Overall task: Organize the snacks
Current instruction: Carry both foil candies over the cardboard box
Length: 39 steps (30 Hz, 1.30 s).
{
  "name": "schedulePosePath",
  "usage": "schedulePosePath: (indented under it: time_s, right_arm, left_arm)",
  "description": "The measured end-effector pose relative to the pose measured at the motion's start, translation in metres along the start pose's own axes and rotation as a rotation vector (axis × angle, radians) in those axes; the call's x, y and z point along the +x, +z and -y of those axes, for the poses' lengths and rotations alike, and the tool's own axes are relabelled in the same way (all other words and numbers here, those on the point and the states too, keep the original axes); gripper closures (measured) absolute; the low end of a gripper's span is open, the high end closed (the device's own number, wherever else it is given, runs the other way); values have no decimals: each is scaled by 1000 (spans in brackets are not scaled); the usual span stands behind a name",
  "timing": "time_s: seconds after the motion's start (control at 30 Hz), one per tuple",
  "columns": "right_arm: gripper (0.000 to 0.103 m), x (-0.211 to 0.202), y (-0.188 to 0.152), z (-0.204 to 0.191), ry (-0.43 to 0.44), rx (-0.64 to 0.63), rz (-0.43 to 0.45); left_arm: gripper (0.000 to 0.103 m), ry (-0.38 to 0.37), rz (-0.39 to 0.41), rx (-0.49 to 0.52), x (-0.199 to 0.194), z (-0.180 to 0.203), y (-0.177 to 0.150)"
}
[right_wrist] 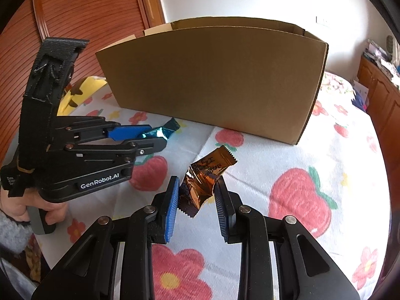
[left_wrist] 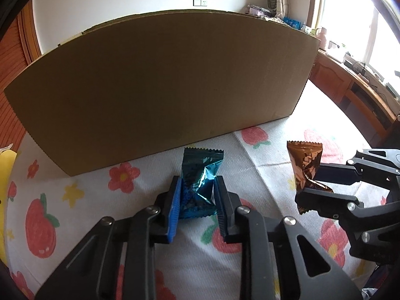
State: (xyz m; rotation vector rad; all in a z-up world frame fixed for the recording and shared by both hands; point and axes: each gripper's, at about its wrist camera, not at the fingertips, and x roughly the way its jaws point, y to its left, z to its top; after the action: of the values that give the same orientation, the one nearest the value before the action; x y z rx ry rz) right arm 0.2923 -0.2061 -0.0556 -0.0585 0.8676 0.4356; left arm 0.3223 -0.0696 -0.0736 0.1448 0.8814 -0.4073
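The blue snack [left_wrist: 198,183] is sitting between the pads of the left gripper [left_wrist: 197,195], which is clenching it by its lower half. The wrapper is standing almost upright in the left wrist view, its long axis running from 6 to 12 o'clock, and its serrated top edge is pointing toward the box [left_wrist: 160,85]. It is crumpled in the middle where the pads are pressing it.

The brown snack [right_wrist: 203,181] is being grasped in the same way by the right gripper [right_wrist: 197,192]. Its long axis is leaning toward 1 o'clock in the right wrist view, with one serrated end pointing up to the box [right_wrist: 212,75] and the other end hanging below the pads at 7 o'clock. In the left wrist view this brown snack [left_wrist: 306,166] is showing at 3 o'clock from the blue one, well apart from it, in the right gripper [left_wrist: 312,182].

Both snacks are being held above the cloth [left_wrist: 262,155], which is printed with strawberries and flowers. The box is standing open on the cloth at 12 o'clock, and its near wall is rising between the snacks and its inside. In the right wrist view a hand [right_wrist: 30,211] is holding the left gripper [right_wrist: 155,135] at 9 o'clock, and something yellow [right_wrist: 82,92] is lying beside the left end of the box.
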Motion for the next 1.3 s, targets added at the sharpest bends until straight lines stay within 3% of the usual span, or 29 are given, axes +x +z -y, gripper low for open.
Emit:
schedulePosePath:
  time_s: [0.43,0.97,1.3]
  right_arm:
    - [76,-9,-4,-2,-3,12,7]
    - [76,-97,22,-24,-38,-36,157]
    - [76,-139,43,-38,-51,-67,236]
  left_arm:
    - [79,1,42,-1,-26,13,-1]
    - [79,25,262,-8,-135,10,36]
    - [79,36,328,18,-178,8,49]
